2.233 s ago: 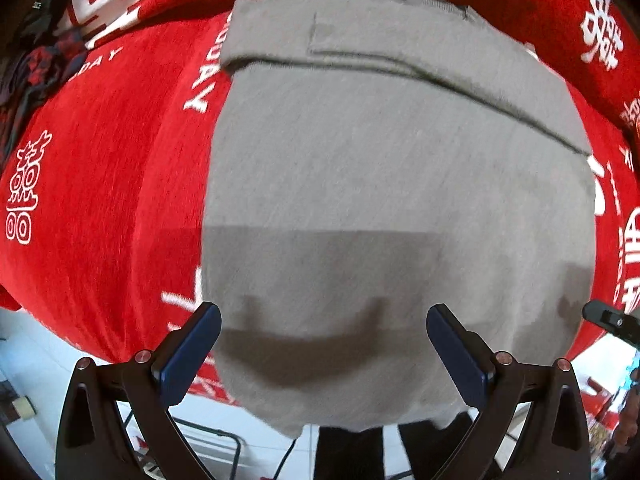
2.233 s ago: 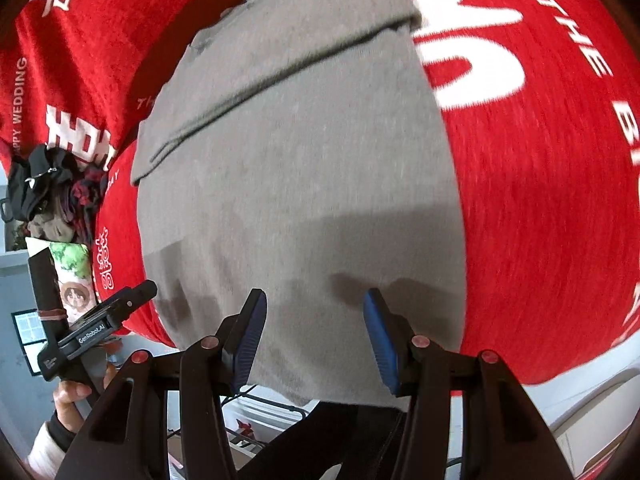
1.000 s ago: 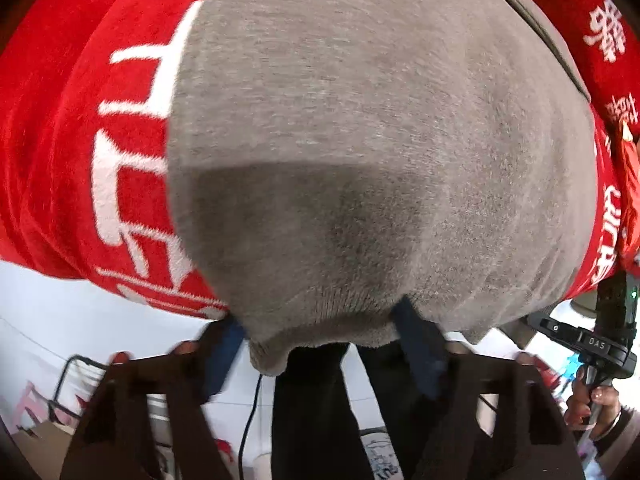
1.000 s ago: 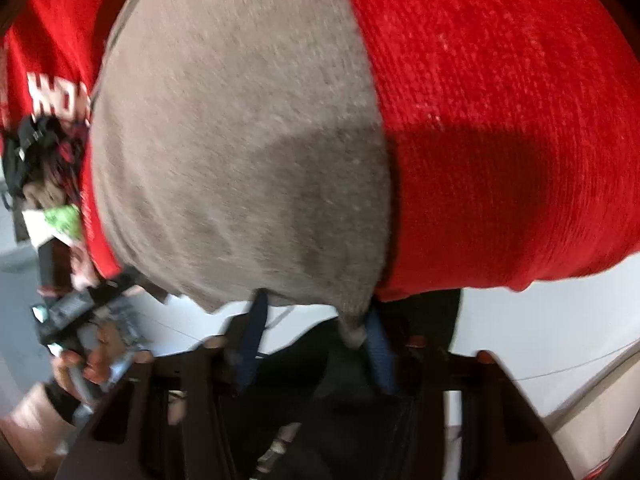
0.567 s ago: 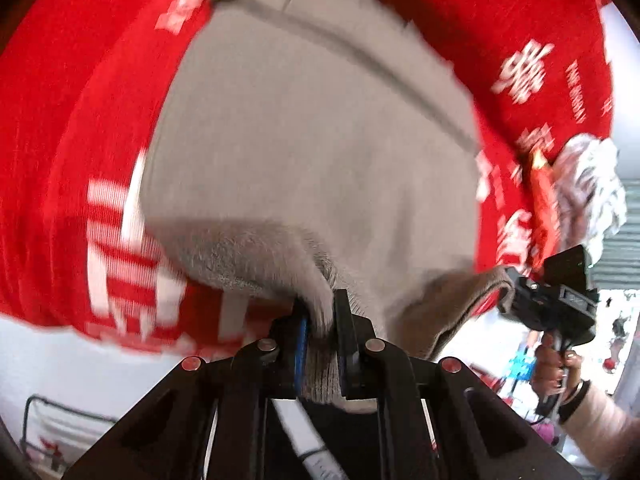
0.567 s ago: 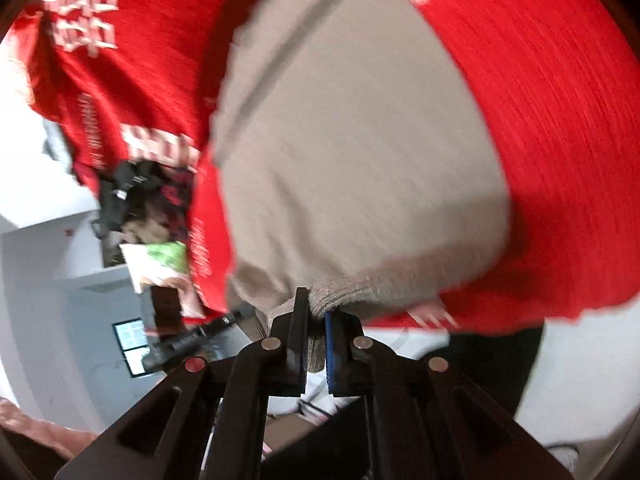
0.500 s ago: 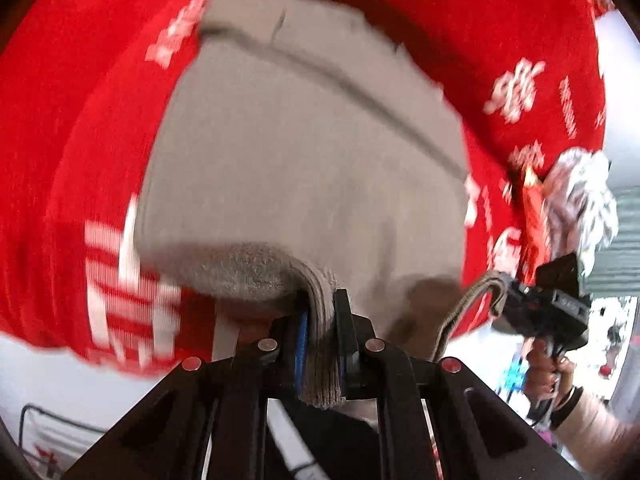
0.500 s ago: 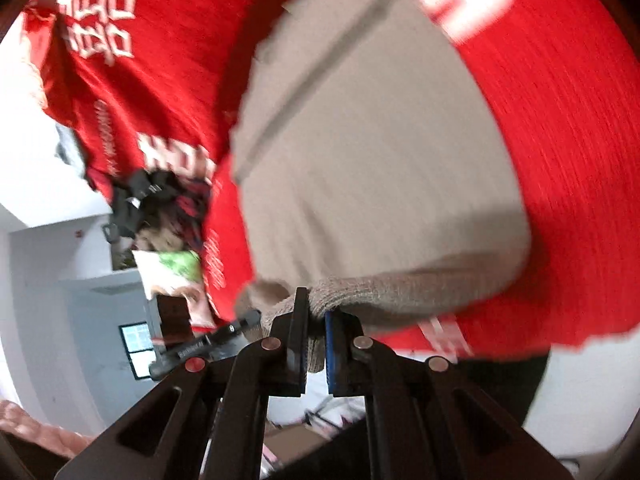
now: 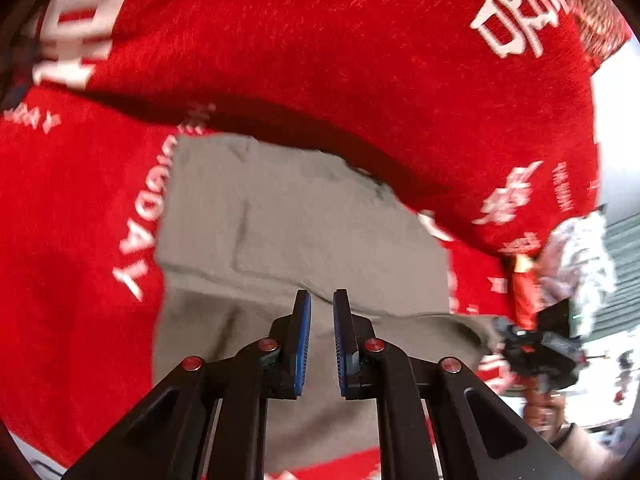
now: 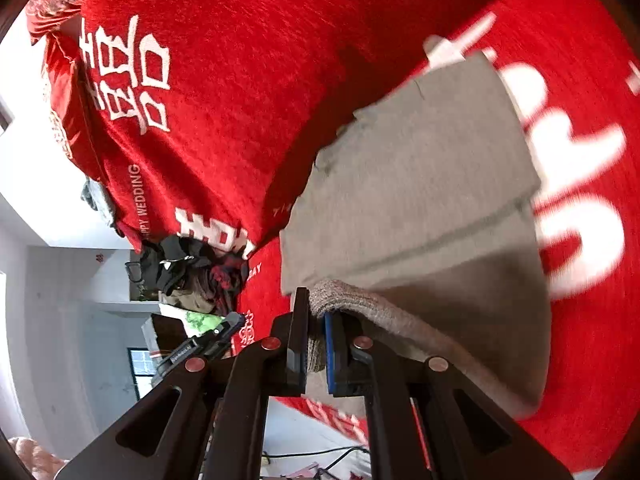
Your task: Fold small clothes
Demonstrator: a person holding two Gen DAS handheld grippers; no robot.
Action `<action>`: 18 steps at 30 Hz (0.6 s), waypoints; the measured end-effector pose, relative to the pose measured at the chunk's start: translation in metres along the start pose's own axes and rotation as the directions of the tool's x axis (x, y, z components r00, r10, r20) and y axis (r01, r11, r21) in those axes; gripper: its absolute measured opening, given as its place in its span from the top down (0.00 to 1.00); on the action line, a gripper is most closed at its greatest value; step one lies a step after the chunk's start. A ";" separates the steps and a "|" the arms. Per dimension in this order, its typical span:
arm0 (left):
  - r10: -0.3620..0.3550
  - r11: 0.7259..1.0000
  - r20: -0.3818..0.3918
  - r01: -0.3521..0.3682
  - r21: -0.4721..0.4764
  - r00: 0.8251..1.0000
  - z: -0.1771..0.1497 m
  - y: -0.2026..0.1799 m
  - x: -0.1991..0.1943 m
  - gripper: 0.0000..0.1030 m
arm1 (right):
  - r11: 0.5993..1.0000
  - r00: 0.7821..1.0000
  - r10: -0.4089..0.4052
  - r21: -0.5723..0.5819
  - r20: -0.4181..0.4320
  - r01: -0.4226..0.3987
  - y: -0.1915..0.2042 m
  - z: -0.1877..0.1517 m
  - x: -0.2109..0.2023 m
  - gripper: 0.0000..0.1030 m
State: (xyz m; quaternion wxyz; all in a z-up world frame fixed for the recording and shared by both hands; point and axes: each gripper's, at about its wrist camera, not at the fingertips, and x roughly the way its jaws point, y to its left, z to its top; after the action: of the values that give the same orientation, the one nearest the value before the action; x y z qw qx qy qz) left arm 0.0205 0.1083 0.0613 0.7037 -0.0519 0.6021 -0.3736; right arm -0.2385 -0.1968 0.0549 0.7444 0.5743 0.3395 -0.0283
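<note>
Garment: a small grey knitted garment (image 9: 304, 232) lies on a red blanket, its far part already doubled over in a flat band with a straight fold line across it; I cannot tell whether it is a top or something else.

Where it is: the far part rests flat on the blanket; the near hem is lifted off the surface and curls toward the cameras.

Right gripper (image 10: 316, 344): jaws clenched on the near right corner of the hem; a thick roll of grey knit shows pinched between the blue pads (image 10: 329, 354).

Left gripper (image 9: 320, 344): jaws drawn nearly together. In the left wrist view I cannot make out cloth between them, though grey fabric runs right beneath them, so whether it grips the hem is unclear.

Step in hand: my reading is the lengthwise fold, bringing the near hem up and over toward the far folded band.

Next move calls for: carrying both corners level and together so the hem lands square on the far edge, then releasing without dragging the layer back.

Risk: if the left side is not gripped, the fold would go down skewed.

Material: soft, slightly fuzzy knit, limp, likely to sag between the corners.

Blanket (image 9: 360, 60): red, plush, with white printed characters and lettering, draped with a deep crease behind the garment.

Surroundings: a dark heap of clothes (image 10: 188, 272) sits off the blanket's edge.
</note>
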 end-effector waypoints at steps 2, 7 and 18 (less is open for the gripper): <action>0.097 0.994 -0.010 -0.097 0.054 0.995 0.004 -0.005 0.011 0.87 | 0.999 0.999 -0.042 -0.018 -0.020 0.042 -0.001 0.012 0.008 0.93; 0.237 0.964 -0.076 -0.225 0.138 0.969 -0.015 -0.010 0.040 0.19 | 0.988 0.983 -0.150 0.018 -0.109 0.153 -0.031 0.024 0.027 0.93; 0.304 0.951 -0.267 -0.272 0.148 0.915 -0.033 0.011 0.095 0.19 | 0.926 0.904 -0.375 -0.139 -0.205 0.352 -0.049 0.031 0.026 0.48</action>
State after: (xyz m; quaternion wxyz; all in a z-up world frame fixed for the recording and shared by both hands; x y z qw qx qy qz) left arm -0.0043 0.0731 -0.0299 0.6582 0.1301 0.6775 -0.3014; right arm -0.2249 -0.2314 0.0033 0.7093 0.4630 0.5248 -0.0838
